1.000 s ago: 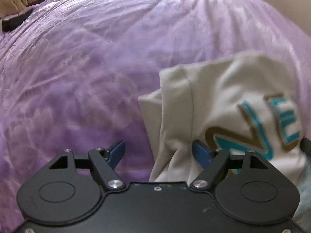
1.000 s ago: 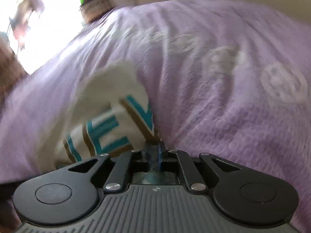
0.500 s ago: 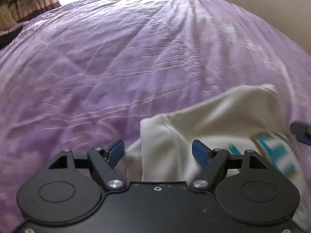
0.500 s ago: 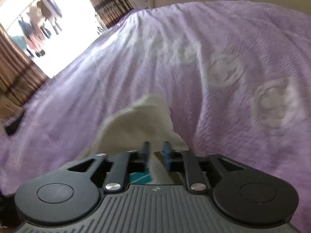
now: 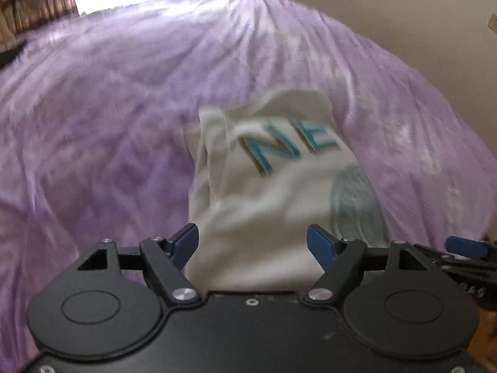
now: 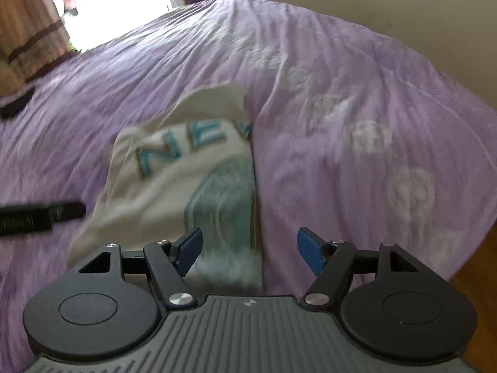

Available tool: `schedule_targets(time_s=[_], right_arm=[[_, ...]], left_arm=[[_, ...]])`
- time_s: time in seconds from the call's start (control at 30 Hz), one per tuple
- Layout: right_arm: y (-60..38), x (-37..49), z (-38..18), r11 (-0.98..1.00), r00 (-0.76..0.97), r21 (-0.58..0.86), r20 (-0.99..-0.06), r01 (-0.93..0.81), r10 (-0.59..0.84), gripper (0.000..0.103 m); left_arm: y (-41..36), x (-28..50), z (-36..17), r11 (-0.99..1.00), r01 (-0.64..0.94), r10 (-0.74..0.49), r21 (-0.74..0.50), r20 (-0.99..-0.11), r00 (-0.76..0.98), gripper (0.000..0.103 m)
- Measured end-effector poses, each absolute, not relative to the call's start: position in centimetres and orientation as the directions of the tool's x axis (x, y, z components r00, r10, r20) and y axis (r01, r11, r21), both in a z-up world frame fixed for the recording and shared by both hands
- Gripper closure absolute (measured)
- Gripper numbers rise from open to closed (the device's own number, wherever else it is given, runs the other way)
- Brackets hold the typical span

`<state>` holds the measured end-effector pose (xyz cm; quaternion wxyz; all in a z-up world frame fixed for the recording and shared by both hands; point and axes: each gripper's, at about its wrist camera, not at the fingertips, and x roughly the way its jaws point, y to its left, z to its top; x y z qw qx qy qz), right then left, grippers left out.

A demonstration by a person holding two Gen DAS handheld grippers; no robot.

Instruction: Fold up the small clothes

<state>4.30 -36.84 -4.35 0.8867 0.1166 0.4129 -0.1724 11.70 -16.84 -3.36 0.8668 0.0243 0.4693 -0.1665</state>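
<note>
The folded shirt (image 5: pixel 273 186) lies on the bedspread (image 5: pixel 108 124), beyond both open jaws.

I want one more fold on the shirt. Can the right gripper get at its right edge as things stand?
Probably yes. The right gripper, jaws opening and holding nothing, hangs over the shirt near that edge, with only bedspread beside it.

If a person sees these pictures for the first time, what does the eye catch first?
First, the cream shirt with teal letters, lying folded on the purple bedspread, just ahead of both grippers. Next, the blue fingertips of the right gripper, opening with nothing pinched between them.
</note>
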Motion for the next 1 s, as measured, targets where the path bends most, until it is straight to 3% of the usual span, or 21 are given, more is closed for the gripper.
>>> schedule_targets(time_s=[0.1,0.27,1.0], right_arm=[[-35.0,1.9,-3.5,0.929,0.611,0.058,-0.768,0.367,-0.194,0.021],[-32.8,0.9,-3.7,0.942,0.619,0.029,-0.76,0.334,-0.196,0.021],[-32.3,0.2,-3.4,0.945,0.639,0.038,-0.745,0.326,-0.191,0.021]], left_arm=[[-16.0,9.5,-3.7,0.947,0.292,-0.269,-0.136,-0.831,0.487,0.024],[-16.1,7.2,-3.8,0.937,0.344,-0.249,-0.069,-0.821,0.514,0.024],[-16.1,7.0,-3.4,0.945,0.323,-0.226,-0.056,-0.825,0.518,0.024]])
